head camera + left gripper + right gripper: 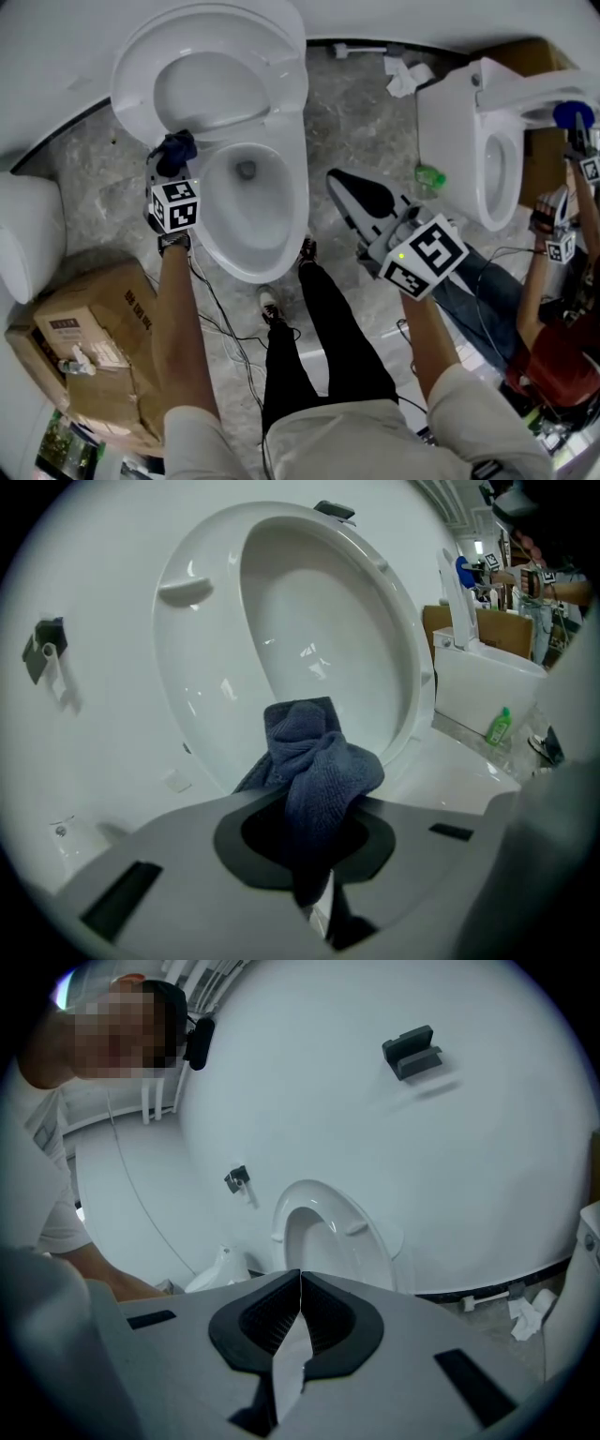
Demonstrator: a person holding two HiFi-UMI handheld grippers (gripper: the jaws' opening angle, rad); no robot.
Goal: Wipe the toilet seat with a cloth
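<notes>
Jaws of the left gripper [305,846] are clenched on a bunched, nubby blue cloth [314,761]. The right gripper [300,1302] is held shut, ribbed faces pressed together.

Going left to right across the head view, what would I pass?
A cardboard box → left gripper clutching a blue cloth → toilet bowl → right gripper, shut and empty → second toilet.

Grey marble floor [361,117], white wall [422,1176]
</notes>
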